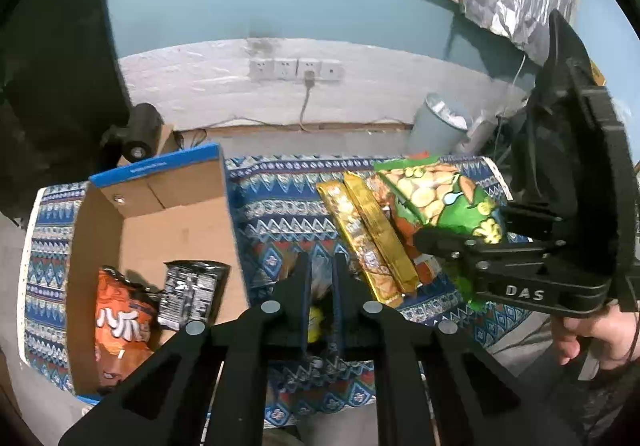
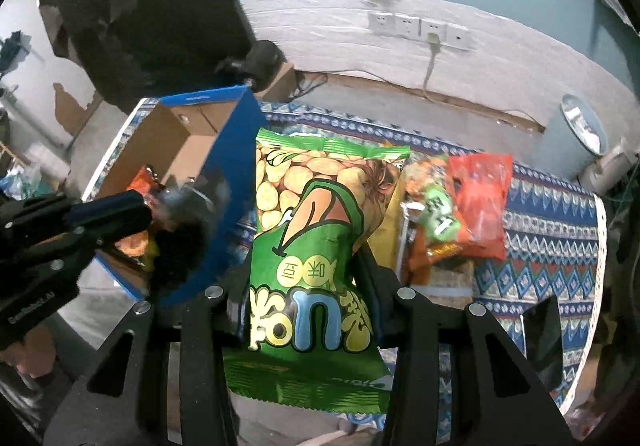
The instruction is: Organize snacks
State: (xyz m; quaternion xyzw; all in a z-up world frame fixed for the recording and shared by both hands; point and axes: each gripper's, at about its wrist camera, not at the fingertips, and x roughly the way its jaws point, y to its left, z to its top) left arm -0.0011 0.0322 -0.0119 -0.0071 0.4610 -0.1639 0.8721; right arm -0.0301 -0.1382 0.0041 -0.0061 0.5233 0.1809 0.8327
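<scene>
While the right gripper [image 2: 308,286] is clamping its two fingers on the lower half of a green snack bag [image 2: 312,246], that bag is hanging raised above the patterned tablecloth [image 2: 552,214], its top edge pointing toward the far edge of the table. In the left wrist view the same green bag [image 1: 436,198] is showing at the right, above the two gold bars [image 1: 372,238] that are lying side by side on the cloth near the middle of the table. The left gripper [image 1: 320,286] is holding its fingers at a narrow gap, and a small crumpled packet with a yellow patch [image 1: 316,320] is sitting pinched between them, just beside the right wall of the cardboard box [image 1: 140,214]. The box is standing open at the left edge of the table, and an orange bag [image 1: 120,322] and a black packet [image 1: 190,294] are lying inside it on its floor. From the right wrist view a red packet [image 2: 480,202] and a small green packet [image 2: 438,214] are resting together on the cloth toward the right edge of the table. A grey bin [image 1: 440,122] is standing beyond the far edge of the table.
</scene>
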